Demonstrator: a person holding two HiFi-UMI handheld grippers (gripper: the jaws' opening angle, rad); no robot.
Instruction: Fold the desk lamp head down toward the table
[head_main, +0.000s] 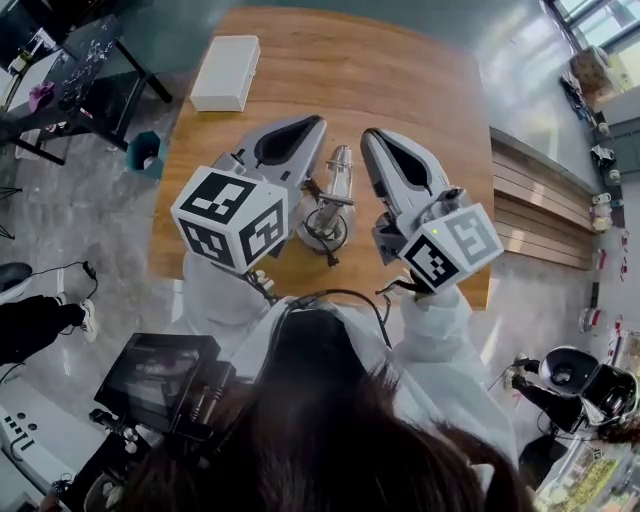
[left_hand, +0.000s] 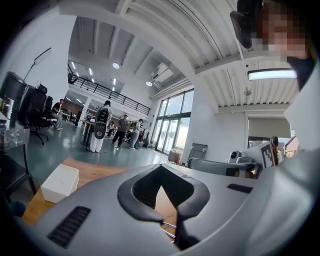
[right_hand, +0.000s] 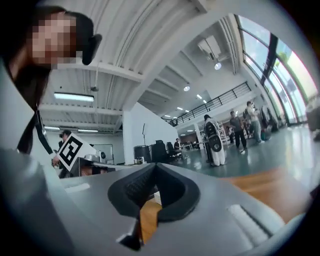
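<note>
On wooden tabletop (head_main: 400, 70), near the middle: lamp (head_main: 331, 200), silver, round base flat on the wood, dark cable looped at the base, slim upper part pointing toward the far edge; angle of head not readable from above

Just left of lamp, held up over the wood: left claw (head_main: 318, 122), grey, marker cube (head_main: 230, 220) at its rear, tip aimed away from the person. Jaws pressed together with nothing clamped; in left gripper view (left_hand: 160, 169) only bare wood visible through the window between the dark pads

Just right of lamp, likewise raised: right claw (head_main: 368, 136), grey, second cube (head_main: 452, 246) at its rear, roughly parallel to the left one. Jaws together and empty; in right gripper view (right_hand: 155, 167) a sliver of wood between the pads

Lamp between the two claws, gripped by neither

At far left corner of tabletop: box (head_main: 226, 72), white, flat, rectangular, well apart from lamp; same box at lower left in left gripper view (left_hand: 60, 183)

Off tabletop, on grey floor to the left: bin (head_main: 147, 151), blue, beside a dark desk (head_main: 85, 75)

At near edge, bottom of head view: white sleeves (head_main: 440, 340) behind both claws, dark hair below, black screen (head_main: 160, 375) at lower left

Beyond, in left gripper view: open hall, glass doors, several people standing (left_hand: 102, 127)
</note>
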